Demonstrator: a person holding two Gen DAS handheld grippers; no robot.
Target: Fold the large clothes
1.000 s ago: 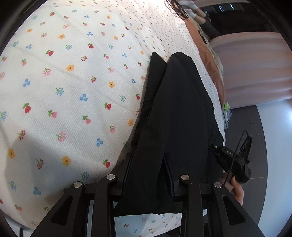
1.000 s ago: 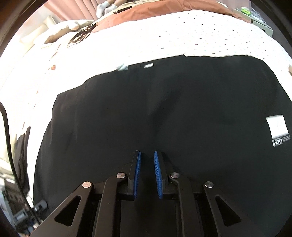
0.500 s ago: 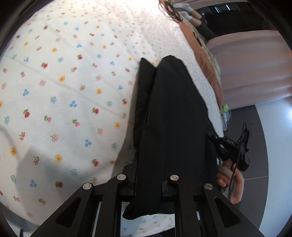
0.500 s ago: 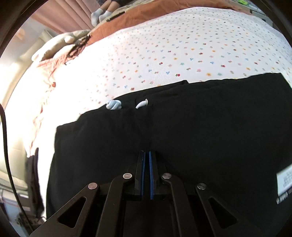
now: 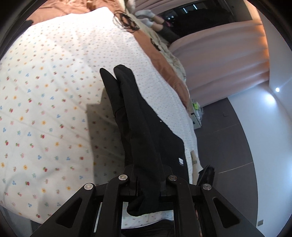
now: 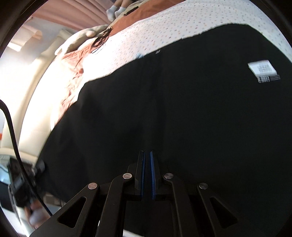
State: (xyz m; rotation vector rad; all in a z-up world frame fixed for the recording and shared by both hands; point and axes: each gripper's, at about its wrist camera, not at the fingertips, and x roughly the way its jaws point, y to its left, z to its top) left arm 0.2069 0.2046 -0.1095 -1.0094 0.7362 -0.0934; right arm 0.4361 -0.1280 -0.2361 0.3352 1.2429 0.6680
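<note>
A large black garment (image 5: pixel 138 127) hangs stretched above a bed with a white flower-print sheet (image 5: pixel 45 109). My left gripper (image 5: pixel 147 175) is shut on the garment's near edge, cloth bunched between its fingers. In the right wrist view the garment (image 6: pixel 182 102) fills most of the frame, with a white care label (image 6: pixel 261 68) at the right. My right gripper (image 6: pixel 147 175) is shut on the garment, its blue pads (image 6: pixel 152 175) nearly together with dark cloth between them. The far end of the garment rests on the sheet.
A rust-brown blanket (image 5: pixel 164 60) and a person's socked feet (image 5: pixel 146 16) lie at the far end of the bed. Pink curtains (image 5: pixel 228 60) hang beyond. Dark floor (image 5: pixel 224 145) runs along the bed's right side. The sheet also shows in the right view (image 6: pixel 164 31).
Both grippers have lifted the garment up off the sheet. The garment now hangs taut and casts a shadow on the bed. The right gripper's pads closed from a wider gap one second ago.
</note>
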